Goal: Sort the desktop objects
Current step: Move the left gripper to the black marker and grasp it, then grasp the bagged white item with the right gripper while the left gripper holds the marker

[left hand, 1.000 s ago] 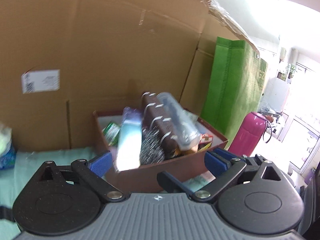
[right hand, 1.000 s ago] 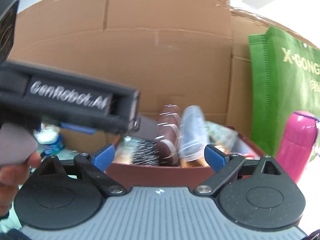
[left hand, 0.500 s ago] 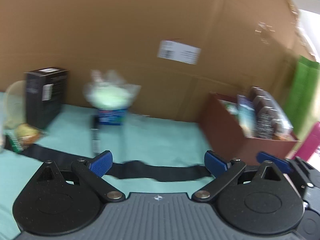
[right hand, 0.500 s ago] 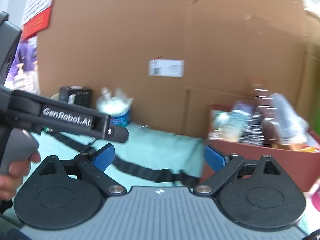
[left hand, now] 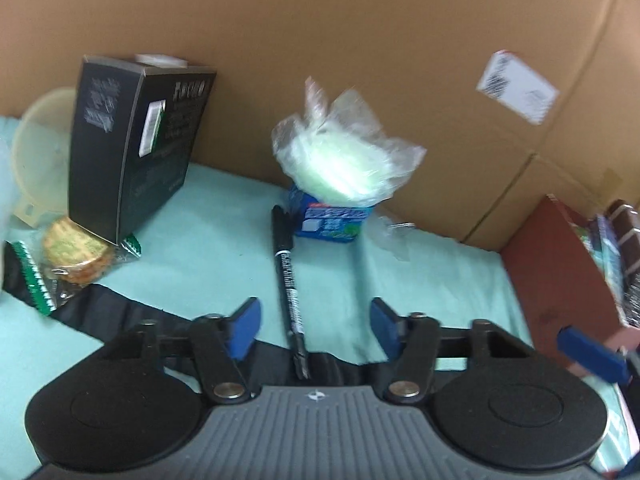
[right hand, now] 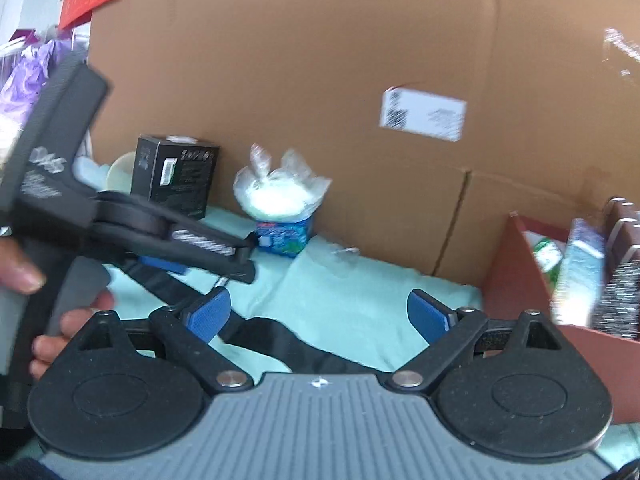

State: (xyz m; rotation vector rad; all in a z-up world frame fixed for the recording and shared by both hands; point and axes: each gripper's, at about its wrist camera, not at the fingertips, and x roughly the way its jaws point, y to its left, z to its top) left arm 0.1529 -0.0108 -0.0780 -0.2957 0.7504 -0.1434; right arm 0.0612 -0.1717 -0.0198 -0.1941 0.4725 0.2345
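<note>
The left gripper [left hand: 312, 326] is over the pen [left hand: 289, 282], its jaws closing with the pen lying between them but the pads not yet on it; the right gripper [right hand: 318, 314] hangs just beside it, jaws easing inward around nothing but cloth [right hand: 352, 300]. The pen lies on the cloth with its near end across a black strap [left hand: 120, 312], tip toward the blue tub [left hand: 332, 222]. My guess is the pen is next for the red box [left hand: 560, 276] at the right, already full of sorted things. The likeliest slip — the pads meet the pen off-centre and roll it away, since it is round and thin; or they pinch the strap with it and drag that along. The right gripper's blue pad sits close on the right in the left view, so the two could knock together on the lift. Around: a black carton [left hand: 132, 152] standing on a wrapped biscuit [left hand: 76, 256], a pale funnel [left hand: 40, 156] behind, and a crinkled bag [left hand: 344, 156] atop the tub. A cardboard wall [left hand: 360, 40] closes the back; nothing lies between pen and box except open cloth.
</note>
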